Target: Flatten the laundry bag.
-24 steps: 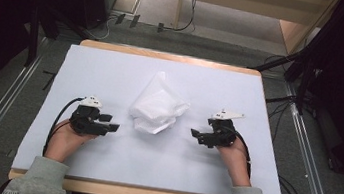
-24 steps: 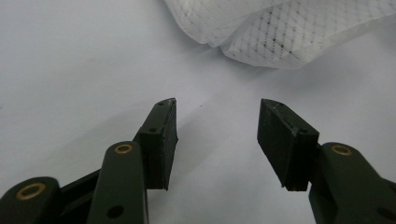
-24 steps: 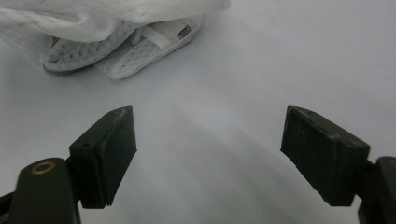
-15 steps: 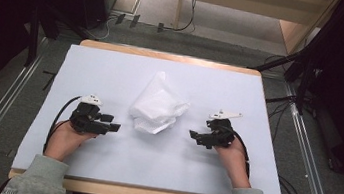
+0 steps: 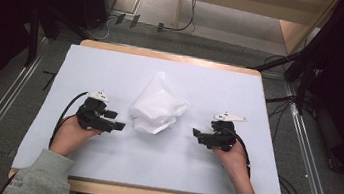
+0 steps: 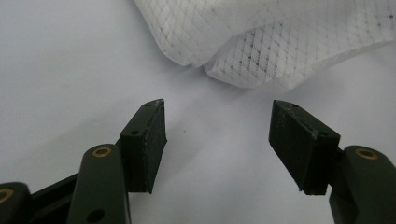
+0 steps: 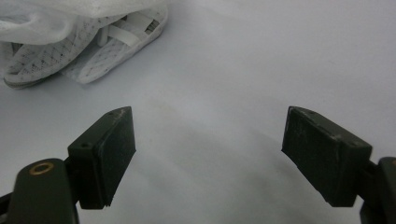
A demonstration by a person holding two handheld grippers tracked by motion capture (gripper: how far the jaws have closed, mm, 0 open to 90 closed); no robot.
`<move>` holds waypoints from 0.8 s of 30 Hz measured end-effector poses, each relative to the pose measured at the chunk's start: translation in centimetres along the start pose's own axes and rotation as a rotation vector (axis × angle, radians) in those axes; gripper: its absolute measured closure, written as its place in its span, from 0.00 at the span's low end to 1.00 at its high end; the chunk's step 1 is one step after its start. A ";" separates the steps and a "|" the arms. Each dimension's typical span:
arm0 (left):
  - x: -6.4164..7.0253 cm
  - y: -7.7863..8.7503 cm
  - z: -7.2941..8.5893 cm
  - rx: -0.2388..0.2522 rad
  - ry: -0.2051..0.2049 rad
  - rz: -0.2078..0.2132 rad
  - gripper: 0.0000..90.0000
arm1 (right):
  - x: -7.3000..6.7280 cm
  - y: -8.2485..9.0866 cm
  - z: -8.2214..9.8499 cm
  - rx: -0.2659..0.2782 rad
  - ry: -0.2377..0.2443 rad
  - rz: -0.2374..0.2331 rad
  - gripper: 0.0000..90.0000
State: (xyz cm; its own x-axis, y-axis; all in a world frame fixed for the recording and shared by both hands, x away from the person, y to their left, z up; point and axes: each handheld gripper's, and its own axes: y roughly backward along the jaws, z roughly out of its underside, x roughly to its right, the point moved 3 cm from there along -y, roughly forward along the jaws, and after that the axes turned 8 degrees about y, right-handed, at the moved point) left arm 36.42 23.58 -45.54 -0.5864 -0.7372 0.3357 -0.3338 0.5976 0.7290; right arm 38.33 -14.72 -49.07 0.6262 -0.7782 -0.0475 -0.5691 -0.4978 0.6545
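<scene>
High view: white bag [image 5: 159, 105], long axis away-leftward

No readable text, label, brand, number or sign on anything in view.

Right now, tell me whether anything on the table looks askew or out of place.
Only the white mesh cloth: it lies crumpled in a loose heap mid-table rather than flat. Both tongs, left and right, are open beside it, not touching.
</scene>
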 end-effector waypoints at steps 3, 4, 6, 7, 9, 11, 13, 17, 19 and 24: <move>-0.3 0.0 -0.2 0.004 0.010 0.004 0.42 | -0.3 0.1 0.3 -0.017 0.000 0.001 0.20; -0.4 0.0 -0.3 0.002 0.013 0.005 0.42 | -0.3 0.2 0.4 -0.023 0.001 -0.009 0.19; -0.5 -0.2 -0.4 -0.001 0.019 0.013 0.42 | -0.7 0.5 0.5 -0.024 0.005 -0.055 0.16; -0.5 -0.2 -0.4 -0.004 0.022 0.013 0.42 | -0.8 0.6 0.4 -0.029 0.004 -0.046 0.16; -0.6 -0.2 -0.5 -0.011 0.021 0.008 0.42 | -0.9 0.7 0.3 -0.026 0.006 -0.045 0.16; -0.6 -0.2 -0.6 -0.003 0.022 0.014 0.42 | -1.2 0.7 0.1 -0.024 0.015 -0.041 0.16; -0.6 -0.1 -0.5 -0.004 0.023 0.008 0.42 | -1.6 0.8 -0.3 -0.019 0.025 -0.038 0.16; -0.7 0.0 -0.5 -0.006 0.024 0.009 0.42 | -1.8 0.7 -0.4 -0.018 0.032 -0.042 0.18; -0.8 0.0 -0.5 -0.005 0.026 0.008 0.42 | -1.8 0.7 -0.3 -0.025 0.035 -0.048 0.20; -0.8 0.0 -0.4 -0.005 0.026 0.006 0.41 | -1.9 0.6 -0.2 -0.040 0.046 -0.091 0.42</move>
State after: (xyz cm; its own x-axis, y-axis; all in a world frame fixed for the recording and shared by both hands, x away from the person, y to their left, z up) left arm 37.18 24.02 -45.51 -0.5689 -0.7414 0.3559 -0.3267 0.6009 0.7295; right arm 36.91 -13.51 -48.45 0.6987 -0.7115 -0.0745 -0.4871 -0.5494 0.6789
